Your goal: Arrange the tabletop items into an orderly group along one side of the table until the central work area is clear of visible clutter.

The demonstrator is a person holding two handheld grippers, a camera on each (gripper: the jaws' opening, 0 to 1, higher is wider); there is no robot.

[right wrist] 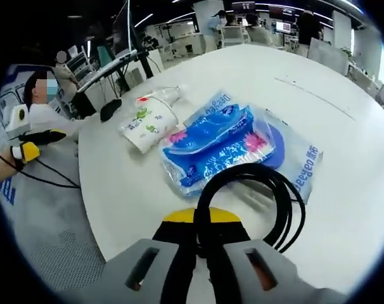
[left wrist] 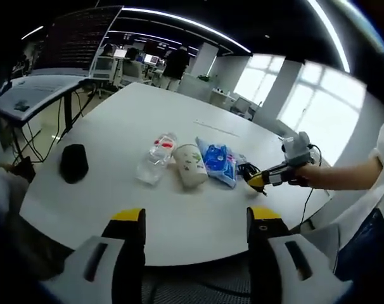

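Observation:
Four items lie in a row on the white table (left wrist: pixel 179 221): a clear plastic bottle (left wrist: pixel 157 157) (right wrist: pixel 161 95), a paper cup on its side (left wrist: pixel 191 166) (right wrist: pixel 147 123), a blue packet (left wrist: pixel 218 163) (right wrist: pixel 224 142) and a coiled black cable (left wrist: pixel 248 170) (right wrist: pixel 268 190). My right gripper (right wrist: pixel 201 225) (left wrist: pixel 256 180) is shut on the cable's loop beside the packet, at the row's right end. At the table's near edge my left gripper (left wrist: pixel 197 218) (right wrist: pixel 35 144) is open, holding nothing and apart from the row.
A black mouse-like object (left wrist: pixel 73 163) (right wrist: pixel 109 109) rests near the left table edge. A dark desk (left wrist: pixel 33 95) stands beyond the table on the left. The person's arm (left wrist: pixel 344 174) reaches in from the right. Bare tabletop stretches behind the row.

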